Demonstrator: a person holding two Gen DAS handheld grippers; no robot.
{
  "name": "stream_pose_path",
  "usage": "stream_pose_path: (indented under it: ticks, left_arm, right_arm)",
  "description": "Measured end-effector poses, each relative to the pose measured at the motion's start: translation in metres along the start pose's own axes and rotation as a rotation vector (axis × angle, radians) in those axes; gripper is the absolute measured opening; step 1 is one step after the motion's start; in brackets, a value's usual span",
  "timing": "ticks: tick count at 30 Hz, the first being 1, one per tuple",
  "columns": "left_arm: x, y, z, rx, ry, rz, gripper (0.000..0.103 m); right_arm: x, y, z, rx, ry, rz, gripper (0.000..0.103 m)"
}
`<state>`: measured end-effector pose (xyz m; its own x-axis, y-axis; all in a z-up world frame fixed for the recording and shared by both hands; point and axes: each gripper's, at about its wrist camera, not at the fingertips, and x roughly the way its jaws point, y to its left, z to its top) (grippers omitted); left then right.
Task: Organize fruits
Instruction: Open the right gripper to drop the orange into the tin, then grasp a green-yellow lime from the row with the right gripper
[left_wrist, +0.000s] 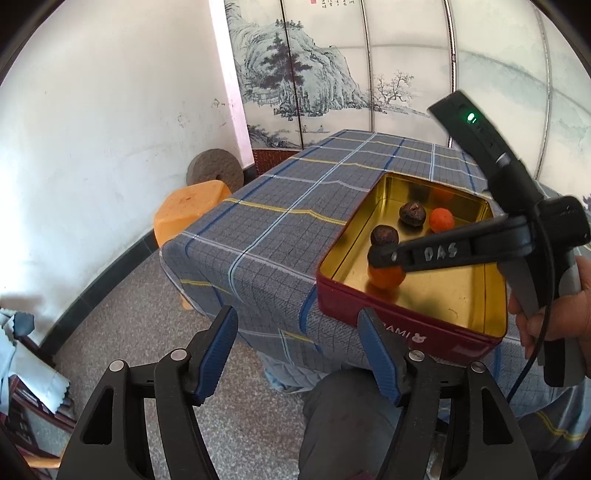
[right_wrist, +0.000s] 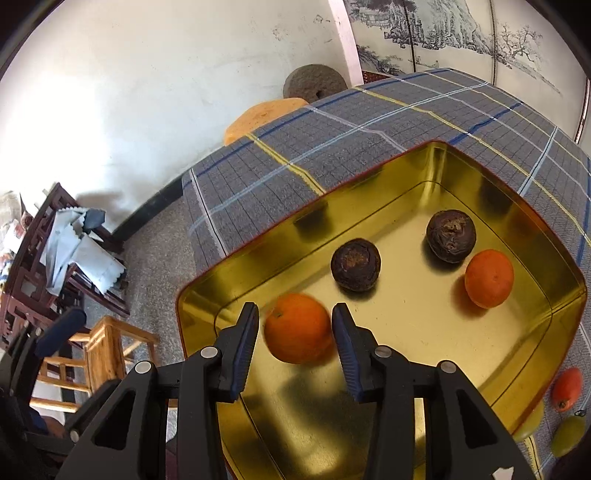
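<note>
Four fruits sit in the tin (right_wrist: 207, 275), and our right gripper (right_wrist: 295, 332), jaws wide around the near orange (right_wrist: 298, 328), may nudge it rolling if we close off-centre.

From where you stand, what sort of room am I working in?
Probably a lived-in home room, not a lab: a painted landscape folding screen behind the cloth-covered table, a millstone against the plaster wall, and carved wooden chairs draped with cloths.

near orange (left_wrist: 384, 277): half behind right tongs (left_wrist: 386, 258) | green fruit (right_wrist: 567, 435): cut by lens edge
</note>
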<state>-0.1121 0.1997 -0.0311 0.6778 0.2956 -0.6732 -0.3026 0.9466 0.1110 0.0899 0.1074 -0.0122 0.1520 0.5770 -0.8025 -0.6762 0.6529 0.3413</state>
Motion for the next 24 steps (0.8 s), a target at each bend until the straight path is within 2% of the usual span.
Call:
stream_pose_path:
  ticks: [5, 8, 10, 15, 20, 24]
  left_arm:
    - [0.002, 0.002, -0.002, -0.007, 0.014, -0.001, 0.069]
    - [0.002, 0.003, -0.001, -0.007, 0.006, -0.004, 0.069]
    - [0.002, 0.001, -0.001, -0.005, 0.002, -0.011, 0.069]
    - [0.005, -0.015, -0.001, 0.014, 0.021, -0.048, 0.069]
    - [0.001, -0.034, 0.000, 0.071, 0.016, -0.054, 0.070]
    - [0.001, -0.043, 0.001, 0.095, 0.020, -0.051, 0.071]
  right_arm:
    - [-0.030, -0.017, -0.010, 0.058, -0.104, 0.046, 0.042]
    - [-0.066, -0.035, -0.035, 0.038, -0.167, -0.008, 0.042]
    - [-0.085, -0.052, -0.056, -0.019, -0.152, -0.099, 0.042]
    - [-0.097, -0.090, -0.078, -0.070, -0.074, -0.221, 0.043]
    - [-0.080, -0.104, -0.072, -0.131, -0.031, -0.270, 0.043]
    - [-0.069, -0.108, -0.065, -0.168, -0.022, -0.219, 0.045]
